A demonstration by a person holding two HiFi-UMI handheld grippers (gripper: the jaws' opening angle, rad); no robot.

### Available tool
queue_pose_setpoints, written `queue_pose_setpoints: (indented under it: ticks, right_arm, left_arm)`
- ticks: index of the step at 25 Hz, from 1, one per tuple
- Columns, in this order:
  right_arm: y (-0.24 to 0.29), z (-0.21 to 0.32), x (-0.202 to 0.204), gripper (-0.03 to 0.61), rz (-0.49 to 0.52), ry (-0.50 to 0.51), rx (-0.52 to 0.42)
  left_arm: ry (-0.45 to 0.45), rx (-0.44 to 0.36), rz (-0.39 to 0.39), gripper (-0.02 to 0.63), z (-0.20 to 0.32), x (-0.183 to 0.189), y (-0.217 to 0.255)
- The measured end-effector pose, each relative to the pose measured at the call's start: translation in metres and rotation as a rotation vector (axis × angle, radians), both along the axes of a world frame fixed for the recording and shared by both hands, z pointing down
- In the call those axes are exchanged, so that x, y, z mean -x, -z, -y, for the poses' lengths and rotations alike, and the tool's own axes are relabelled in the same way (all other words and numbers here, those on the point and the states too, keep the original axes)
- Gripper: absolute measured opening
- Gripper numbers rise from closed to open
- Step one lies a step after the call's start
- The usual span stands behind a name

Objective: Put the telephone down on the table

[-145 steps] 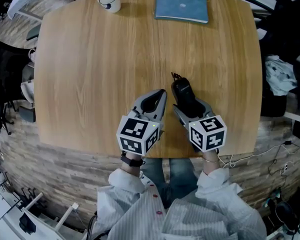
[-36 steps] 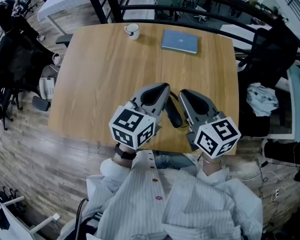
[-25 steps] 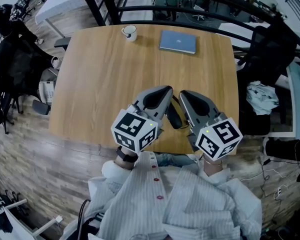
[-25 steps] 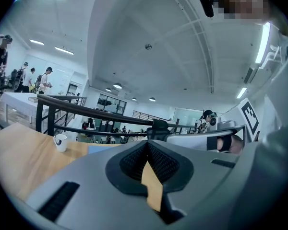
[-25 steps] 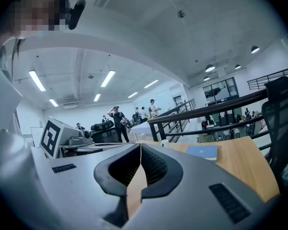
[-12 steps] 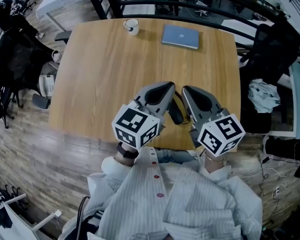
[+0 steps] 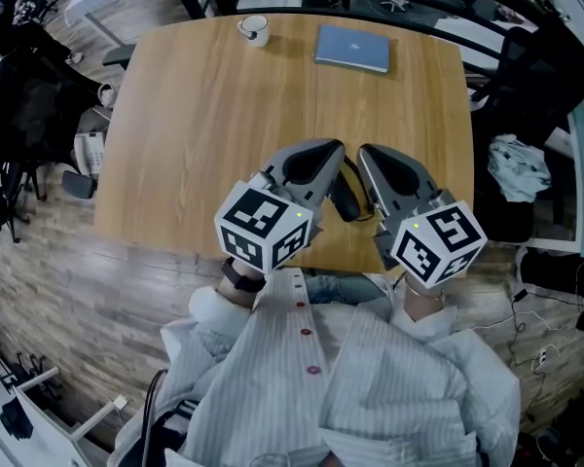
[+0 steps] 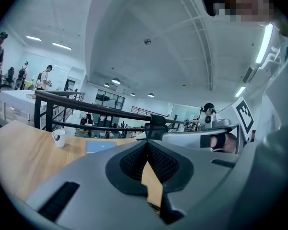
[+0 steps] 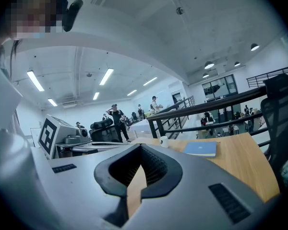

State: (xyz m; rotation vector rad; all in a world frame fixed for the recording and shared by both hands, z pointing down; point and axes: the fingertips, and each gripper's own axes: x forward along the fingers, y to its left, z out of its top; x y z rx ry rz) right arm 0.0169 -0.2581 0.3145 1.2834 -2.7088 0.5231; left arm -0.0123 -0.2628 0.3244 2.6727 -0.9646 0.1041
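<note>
The black telephone handset (image 7: 345,196) lies on the wooden table (image 7: 204,115) near its front edge, partly hidden between my two grippers. Held above the table to its left, my left gripper (image 7: 333,147) is shut with nothing in it. To the right of the handset, my right gripper (image 7: 367,152) is also shut and empty. In the left gripper view the left gripper (image 8: 148,143) has its jaws meeting at the tip. The right gripper (image 9: 141,150) looks the same in the right gripper view. Neither gripper view shows the handset.
A white mug (image 7: 254,29) and a blue notebook (image 7: 351,48) sit at the table's far edge. A black office chair (image 7: 530,76) and a heap of cloth (image 7: 522,166) stand off the right side. A black railing (image 8: 62,99) runs behind the table.
Several seconds ago my right gripper held the handset low over the table; now the handset lies free and both grippers are raised. Over the last second they have barely moved.
</note>
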Motion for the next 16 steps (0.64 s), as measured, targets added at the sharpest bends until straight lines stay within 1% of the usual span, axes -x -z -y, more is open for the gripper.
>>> queue_pose_setpoints:
  ticks: [5, 9, 12, 16]
  right_arm:
    - [-0.003, -0.003, -0.001, 0.034, 0.005, -0.002, 0.007]
    - [-0.006, -0.005, -0.004, 0.034, 0.008, 0.002, 0.012]
    - [-0.005, -0.008, -0.006, 0.034, 0.002, 0.008, 0.009]
    - [-0.004, -0.013, -0.008, 0.034, 0.0, 0.002, 0.003]
  left_arm:
    - [-0.01, 0.004, -0.017, 0.009, -0.003, -0.002, 0.001]
    - [-0.028, -0.023, -0.016, 0.009, -0.009, -0.007, 0.001]
    - [-0.029, -0.024, -0.03, 0.009, -0.014, -0.006, -0.002]
    - [-0.064, -0.047, -0.01, 0.009, -0.023, -0.006, -0.005]
